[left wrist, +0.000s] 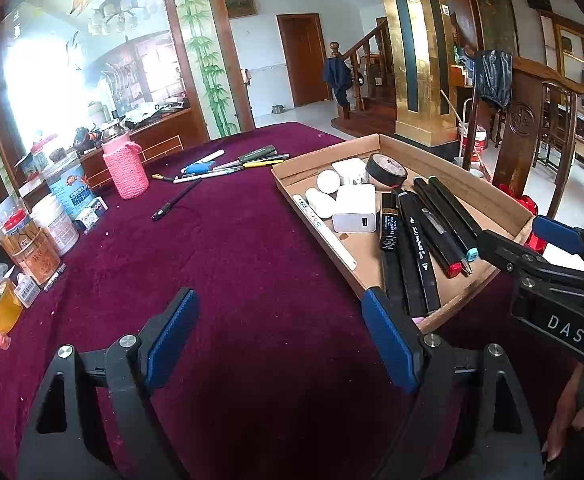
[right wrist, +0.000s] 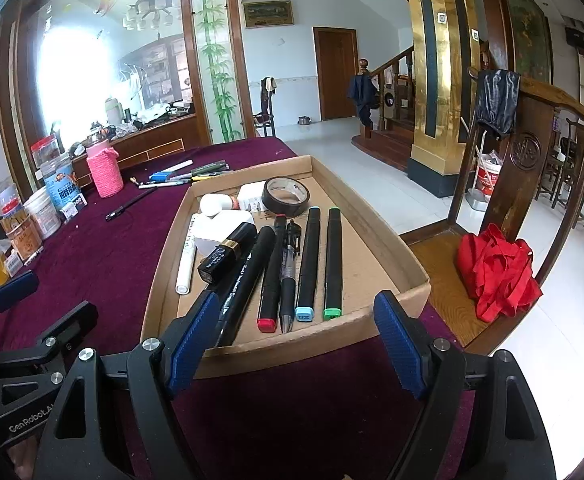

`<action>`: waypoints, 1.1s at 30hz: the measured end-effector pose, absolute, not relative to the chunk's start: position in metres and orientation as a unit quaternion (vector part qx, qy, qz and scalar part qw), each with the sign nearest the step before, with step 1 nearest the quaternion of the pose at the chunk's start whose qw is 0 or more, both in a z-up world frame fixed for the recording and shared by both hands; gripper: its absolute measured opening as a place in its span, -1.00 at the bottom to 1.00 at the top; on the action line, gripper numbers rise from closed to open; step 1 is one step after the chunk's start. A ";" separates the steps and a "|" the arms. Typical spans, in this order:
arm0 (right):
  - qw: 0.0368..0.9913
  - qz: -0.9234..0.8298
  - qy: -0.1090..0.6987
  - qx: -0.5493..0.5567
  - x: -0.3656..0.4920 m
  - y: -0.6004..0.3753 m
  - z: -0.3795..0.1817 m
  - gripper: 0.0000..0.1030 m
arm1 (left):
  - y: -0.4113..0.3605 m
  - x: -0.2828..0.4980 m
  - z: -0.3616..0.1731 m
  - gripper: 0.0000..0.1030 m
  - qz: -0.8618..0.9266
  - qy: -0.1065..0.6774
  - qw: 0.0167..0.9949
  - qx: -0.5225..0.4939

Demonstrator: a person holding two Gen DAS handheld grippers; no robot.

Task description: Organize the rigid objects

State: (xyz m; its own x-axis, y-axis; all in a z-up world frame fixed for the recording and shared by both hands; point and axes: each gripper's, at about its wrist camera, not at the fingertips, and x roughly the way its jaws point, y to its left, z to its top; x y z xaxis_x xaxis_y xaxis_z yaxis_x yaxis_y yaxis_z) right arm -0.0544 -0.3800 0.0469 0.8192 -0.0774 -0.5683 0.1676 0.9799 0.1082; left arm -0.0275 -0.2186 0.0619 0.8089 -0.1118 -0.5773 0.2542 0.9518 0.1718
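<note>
A shallow cardboard tray sits on the maroon tablecloth. It holds several black markers, a pen, a lipstick, a black tape roll, white chargers and a white pen. Loose pens and a black pen lie on the cloth farther back. My left gripper is open and empty over the cloth, left of the tray. My right gripper is open and empty at the tray's near edge.
A pink knitted bottle, jars and tins line the table's left edge. A wooden chair with a red bag stands right of the table. My right gripper also shows in the left wrist view.
</note>
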 end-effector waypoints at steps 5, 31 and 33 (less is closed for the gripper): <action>0.951 -0.064 0.290 0.083 -0.056 -0.381 0.047 0.46 | -0.219 -0.027 0.061 0.63 -0.095 0.295 0.943 0.125; 0.952 -0.062 0.287 0.085 -0.058 -0.381 0.046 0.46 | -0.219 -0.027 0.059 0.63 -0.088 0.294 0.942 0.136; 0.952 -0.063 0.288 0.086 -0.059 -0.381 0.046 0.46 | -0.219 -0.027 0.059 0.63 -0.087 0.293 0.942 0.138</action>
